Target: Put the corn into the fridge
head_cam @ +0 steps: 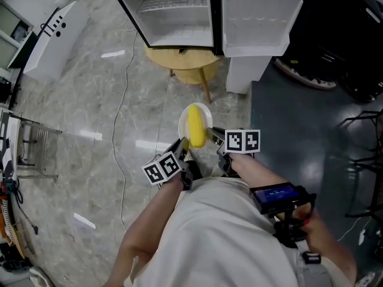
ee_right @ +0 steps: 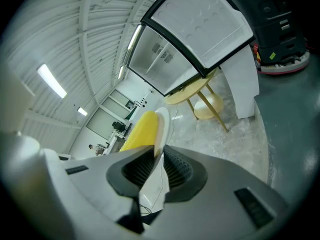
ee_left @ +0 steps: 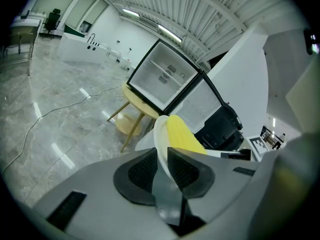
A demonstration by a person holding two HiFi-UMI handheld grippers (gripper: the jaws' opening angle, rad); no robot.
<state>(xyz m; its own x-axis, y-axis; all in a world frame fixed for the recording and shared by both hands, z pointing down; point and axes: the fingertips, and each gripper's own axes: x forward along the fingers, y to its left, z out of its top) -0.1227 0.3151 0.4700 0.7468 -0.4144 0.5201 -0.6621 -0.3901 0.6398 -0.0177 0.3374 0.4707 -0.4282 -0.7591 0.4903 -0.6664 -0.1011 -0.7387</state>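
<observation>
A yellow corn cob (head_cam: 196, 125) lies on a small white plate (head_cam: 203, 112) held in the air in front of me. My left gripper (head_cam: 184, 146) is shut on the plate's left rim (ee_left: 161, 143), with the corn (ee_left: 183, 135) just beyond its pads. My right gripper (head_cam: 213, 141) is shut on the plate's right rim (ee_right: 160, 126), the corn (ee_right: 142, 130) to its left. The fridge (head_cam: 179, 14) stands ahead with its door (head_cam: 257, 21) swung open to the right; its white inside (ee_left: 161, 80) has shelves.
A round yellow wooden stool (head_cam: 184, 63) stands under the fridge. A power cable (head_cam: 122, 100) trails across the grey marble floor. A dark mat (head_cam: 305, 130) covers the floor at the right, with black equipment (head_cam: 335, 34) behind it. A white counter (head_cam: 51, 37) is at the far left.
</observation>
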